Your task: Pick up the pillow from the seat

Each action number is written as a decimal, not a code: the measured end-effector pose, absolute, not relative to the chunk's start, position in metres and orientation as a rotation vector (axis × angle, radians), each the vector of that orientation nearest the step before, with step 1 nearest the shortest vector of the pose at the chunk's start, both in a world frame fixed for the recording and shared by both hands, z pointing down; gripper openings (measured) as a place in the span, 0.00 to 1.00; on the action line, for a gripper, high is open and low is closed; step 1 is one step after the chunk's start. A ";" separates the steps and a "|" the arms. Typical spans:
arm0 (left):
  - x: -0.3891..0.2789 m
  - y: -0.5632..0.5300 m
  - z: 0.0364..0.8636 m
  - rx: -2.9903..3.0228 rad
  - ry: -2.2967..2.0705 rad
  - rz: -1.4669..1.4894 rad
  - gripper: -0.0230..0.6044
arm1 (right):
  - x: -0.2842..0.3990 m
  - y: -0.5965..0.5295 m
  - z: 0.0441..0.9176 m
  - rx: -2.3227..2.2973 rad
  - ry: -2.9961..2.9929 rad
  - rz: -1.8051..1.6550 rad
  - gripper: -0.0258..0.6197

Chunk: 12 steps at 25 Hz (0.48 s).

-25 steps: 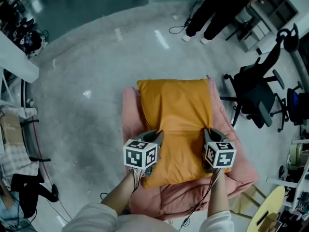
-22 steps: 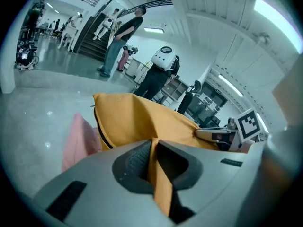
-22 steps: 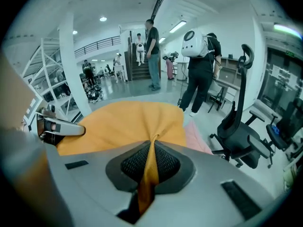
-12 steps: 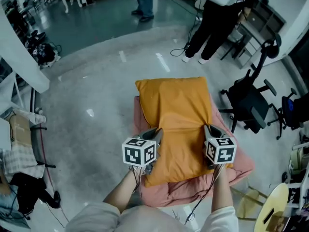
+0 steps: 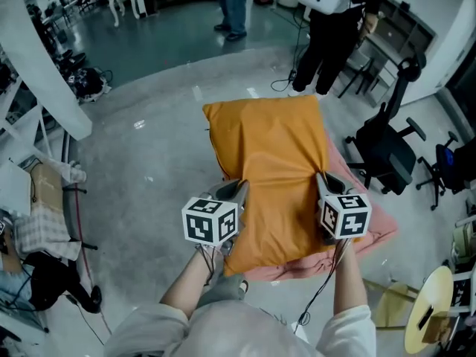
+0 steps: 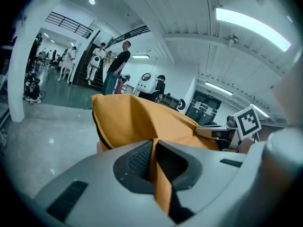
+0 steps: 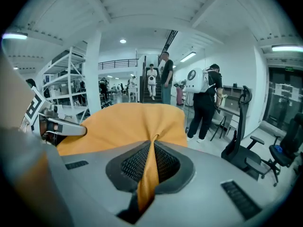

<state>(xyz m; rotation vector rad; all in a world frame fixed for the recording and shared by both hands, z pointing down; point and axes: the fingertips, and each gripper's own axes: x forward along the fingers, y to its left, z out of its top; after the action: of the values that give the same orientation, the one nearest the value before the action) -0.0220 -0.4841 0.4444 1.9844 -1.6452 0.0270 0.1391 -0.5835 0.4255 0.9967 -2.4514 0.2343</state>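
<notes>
The pillow [image 5: 275, 162] is above the seat [image 5: 375, 227], with the left gripper [image 5: 236, 193] on its left edge and the right gripper [image 5: 324, 186] on its right edge. An office chair [image 5: 383, 151] stands to the right.

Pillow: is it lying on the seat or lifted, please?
Lifted: the left hand-held gripper and the right hand-held gripper pinch the pillow above the seat.

Orange pillow [image 5: 275, 162]: one.
Pink seat [image 5: 372, 227]: one.
Grippers: two, namely left gripper [image 5: 238, 190] and right gripper [image 5: 322, 181].
Marker cubes [image 5: 210, 219] [image 5: 344, 216]: two, one per gripper.
Black office chairs [image 5: 383, 151] [image 5: 450, 162]: two.
</notes>
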 end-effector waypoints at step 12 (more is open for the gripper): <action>-0.071 -0.381 0.418 1.920 -1.779 0.013 0.07 | 0.081 -0.496 0.403 0.853 -2.558 0.234 0.09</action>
<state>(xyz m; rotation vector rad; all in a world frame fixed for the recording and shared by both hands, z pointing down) -0.0705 -0.3808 0.4184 1.9201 -1.7788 0.0128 0.0808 -0.4960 0.4032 0.8528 -2.5579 0.2337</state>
